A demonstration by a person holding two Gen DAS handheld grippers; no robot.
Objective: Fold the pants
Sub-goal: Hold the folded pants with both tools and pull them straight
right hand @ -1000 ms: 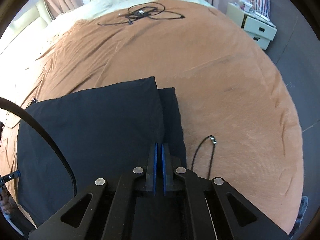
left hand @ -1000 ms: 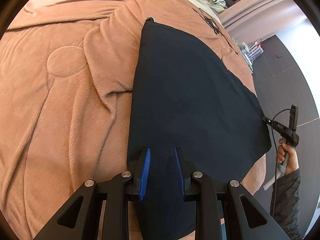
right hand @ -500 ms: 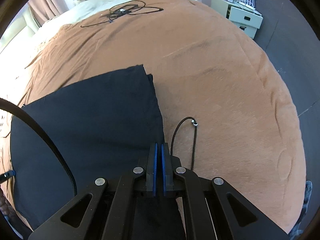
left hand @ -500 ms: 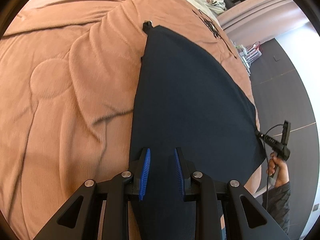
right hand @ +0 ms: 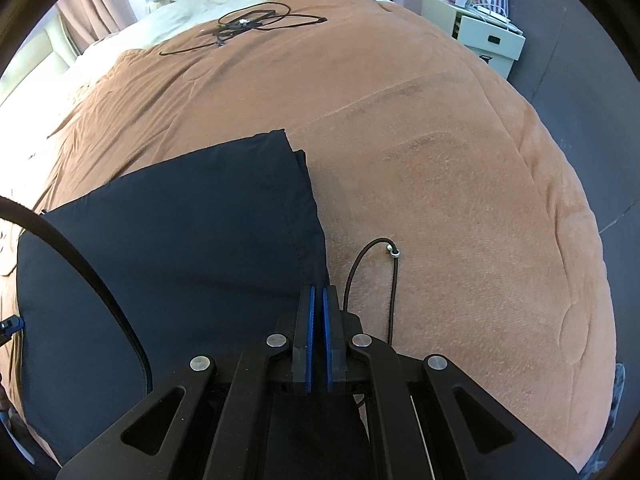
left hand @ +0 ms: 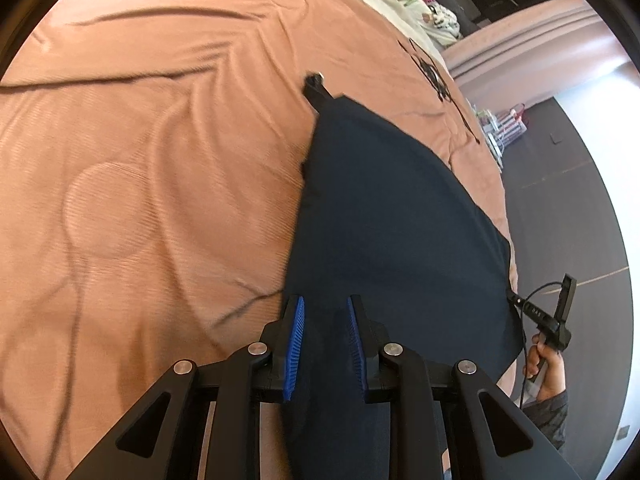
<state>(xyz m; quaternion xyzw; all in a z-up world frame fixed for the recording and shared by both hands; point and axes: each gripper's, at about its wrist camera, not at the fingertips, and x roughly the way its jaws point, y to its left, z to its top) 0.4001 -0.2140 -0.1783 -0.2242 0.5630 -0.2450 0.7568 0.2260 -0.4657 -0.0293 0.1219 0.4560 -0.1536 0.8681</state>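
Dark navy pants (left hand: pixel 392 220), folded flat, lie on a brown blanket (left hand: pixel 140 160). My left gripper (left hand: pixel 323 320) is narrowly closed on a bunched near edge of the cloth, which fills the gap between its blue pads. In the right wrist view the same pants (right hand: pixel 180 248) spread to the left. There my right gripper (right hand: pixel 317 308) is shut, with the pants' near right edge running in between its pads. The left wrist view shows that right gripper (left hand: pixel 516 300) pinching the pants' right corner, held by a hand (left hand: pixel 540 356). A black drawstring (right hand: pixel 394 254) loops onto the blanket (right hand: pixel 440 140) beside it.
A tangle of black cable (right hand: pixel 248 24) lies far up the bed, near pale bedding and soft toys. A white nightstand (right hand: pixel 484 40) stands off the bed's right side, with dark floor (left hand: pixel 568 208) beyond the edge. A thick black cable (right hand: pixel 80 264) crosses the pants at left.
Both grippers have kept their hold while the pants slid across the blanket. The pants' far corner sits nearer in the right wrist view. The drawstring loop now lies further out on the blanket.
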